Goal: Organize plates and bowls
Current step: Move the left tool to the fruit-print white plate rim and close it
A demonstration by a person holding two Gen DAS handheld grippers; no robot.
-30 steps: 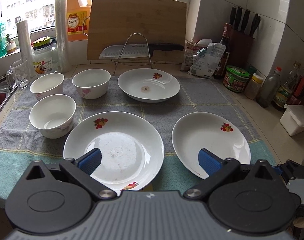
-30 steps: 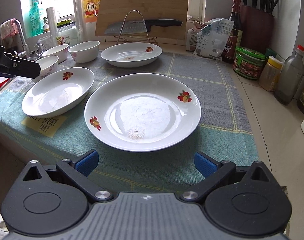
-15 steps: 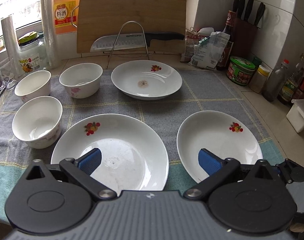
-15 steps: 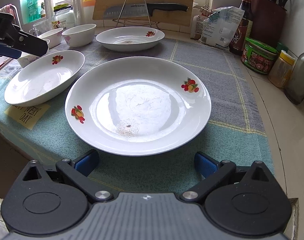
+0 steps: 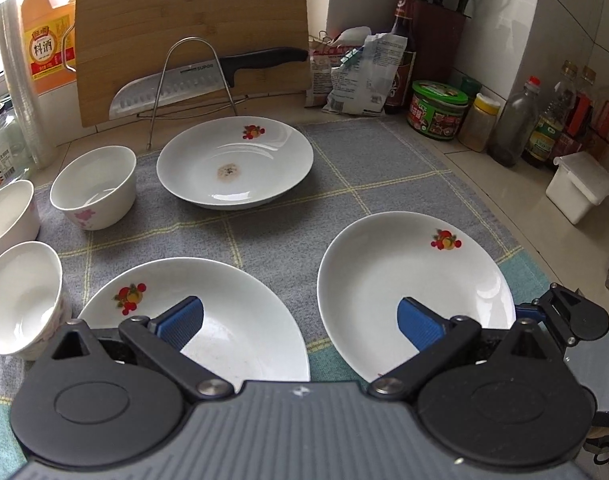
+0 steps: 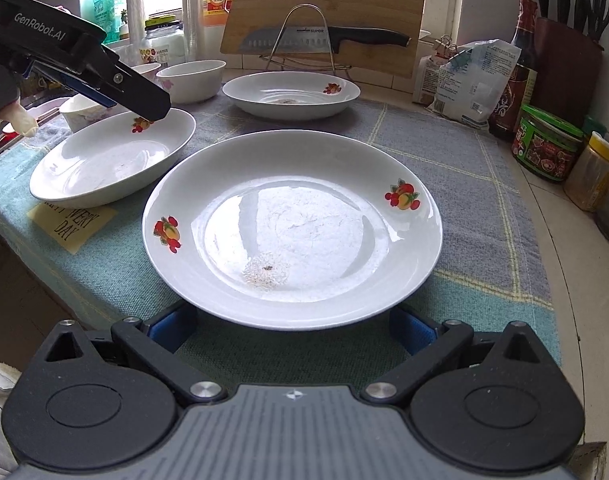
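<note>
Three white flower-print plates lie on the cloth. In the left wrist view there is a far plate [image 5: 234, 162], a near left plate [image 5: 232, 320] and a near right plate [image 5: 416, 284]. Three white bowls [image 5: 94, 188] [image 5: 8, 212] [image 5: 20, 300] stand at the left. My left gripper [image 5: 300, 318] is open above the gap between the two near plates, holding nothing. My right gripper [image 6: 292, 320] is open at cloth level, with its fingers on either side of the near rim of the right plate [image 6: 292, 224]. The left gripper [image 6: 152, 110] also shows over the left plate [image 6: 112, 160].
A cutting board [image 5: 192, 32] and a knife [image 5: 208, 74] on a wire rack stand behind the plates. Bags, jars [image 5: 438, 114], bottles, a knife block and a white box [image 5: 580, 188] line the right wall. A yellow note [image 6: 70, 222] lies at the cloth's front edge.
Both grippers have moved forward. The left one now hangs over the two near plates. The right one has come up to the right plate's near rim. Both have stayed open.
</note>
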